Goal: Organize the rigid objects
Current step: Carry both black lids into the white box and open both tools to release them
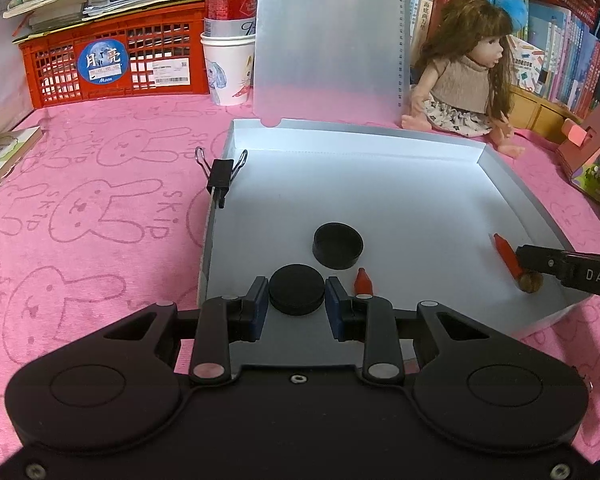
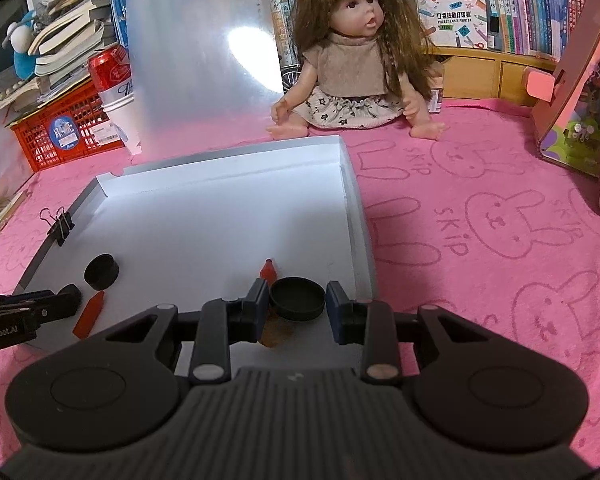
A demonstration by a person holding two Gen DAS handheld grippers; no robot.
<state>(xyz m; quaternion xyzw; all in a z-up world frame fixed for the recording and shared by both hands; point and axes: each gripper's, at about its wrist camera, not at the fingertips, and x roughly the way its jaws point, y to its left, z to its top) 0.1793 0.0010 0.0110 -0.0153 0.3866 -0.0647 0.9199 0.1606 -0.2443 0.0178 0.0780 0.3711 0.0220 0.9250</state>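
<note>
Inside white tray (image 1: 380, 184): black puck (image 1: 296, 289) pinched between left gripper (image 1: 296, 300) fingers (image 1: 258, 300) near front edge; second puck (image 1: 337, 245) just behind; red crayon (image 1: 363, 281) beside. Black cap (image 2: 297, 298), hollow side up, pinched by right gripper (image 2: 297, 308) at tray's right front, another crayon (image 2: 268, 270) just behind. Binder clip (image 1: 220, 178) on left wall. Pink bunny cloth (image 1: 80, 208) under tray; doll (image 2: 352, 64) seated behind.
</note>
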